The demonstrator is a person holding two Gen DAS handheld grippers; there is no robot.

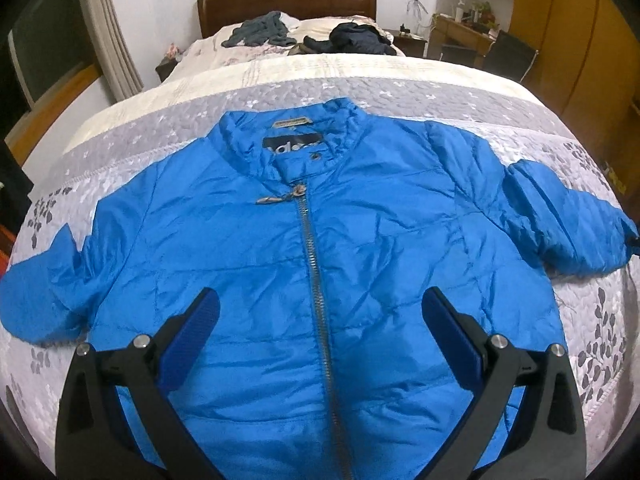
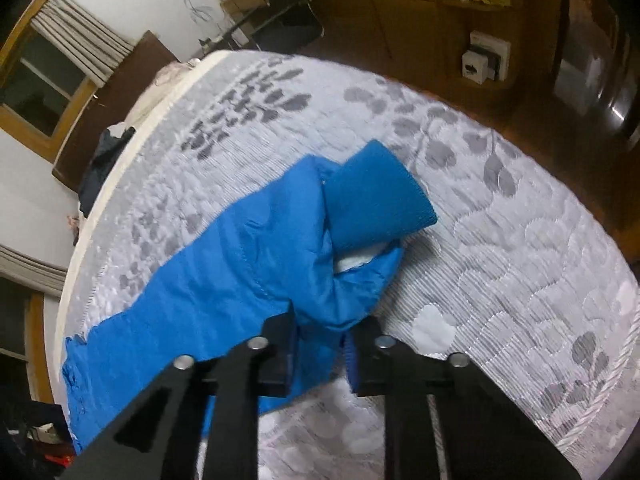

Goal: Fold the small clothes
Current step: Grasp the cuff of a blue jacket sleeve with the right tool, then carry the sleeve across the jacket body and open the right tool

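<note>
While the blue jacket point(image 1: 320, 240) lies flat on the bed point(image 1: 360, 80), my right hand-held gripper point(image 2: 322, 344) clamps its sleeve point(image 2: 280, 248); my left hand-held gripper point(image 1: 320, 308) hovers released over the zip.

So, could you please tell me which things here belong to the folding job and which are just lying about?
Job:
- bright blue zip-up puffer jacket spread on the quilted floral bedspread
- its sleeve, gripped by the right gripper
- left gripper, open

Lying about:
- grey crumpled garment
- dark clothes heap
</note>
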